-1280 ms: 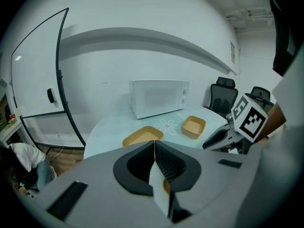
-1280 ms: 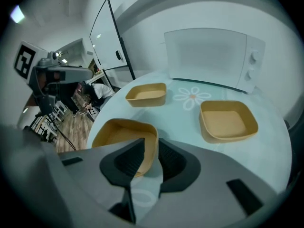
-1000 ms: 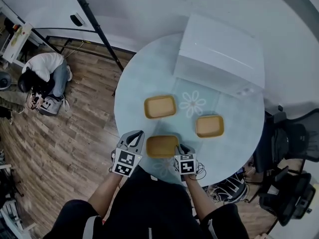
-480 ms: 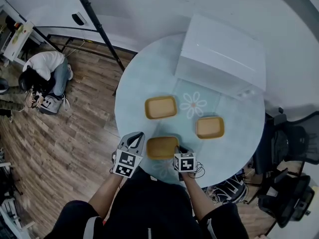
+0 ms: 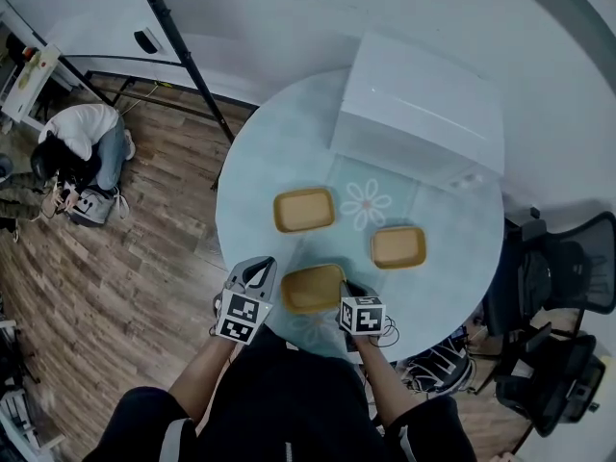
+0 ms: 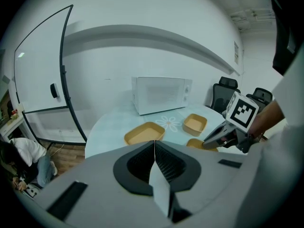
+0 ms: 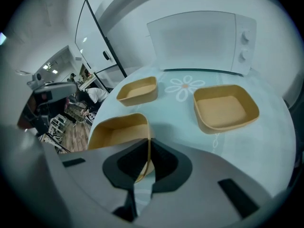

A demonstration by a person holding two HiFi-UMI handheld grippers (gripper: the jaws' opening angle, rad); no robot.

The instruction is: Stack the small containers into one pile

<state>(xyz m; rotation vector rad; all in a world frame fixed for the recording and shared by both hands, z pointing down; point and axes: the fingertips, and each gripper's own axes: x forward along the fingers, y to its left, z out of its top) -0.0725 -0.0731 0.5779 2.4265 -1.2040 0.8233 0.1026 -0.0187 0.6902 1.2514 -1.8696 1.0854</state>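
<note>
Three shallow tan containers lie on the round table point(image 5: 260, 152). One is at the left middle point(image 5: 304, 210) point(image 7: 137, 90) point(image 6: 144, 133), one to the right point(image 5: 398, 246) point(image 7: 226, 109) point(image 6: 194, 124). The nearest container point(image 5: 312, 288) point(image 7: 116, 133) sits at the front edge. My right gripper point(image 5: 346, 292) point(image 7: 148, 148) is shut on that container's right rim, the thin wall pinched between the jaws. Off its left side, my left gripper point(image 5: 252, 275) point(image 6: 154, 148) is shut with nothing in it, over the table's edge.
A white microwave point(image 5: 419, 114) point(image 7: 199, 37) point(image 6: 161, 94) stands at the back of the table. A black stand pole point(image 5: 183, 46) leans at the left. A person crouches on the wooden floor point(image 5: 82, 147). Office chairs point(image 5: 553, 277) stand at the right.
Both grippers and the three containers keep their places; only the head view has shifted slightly.
</note>
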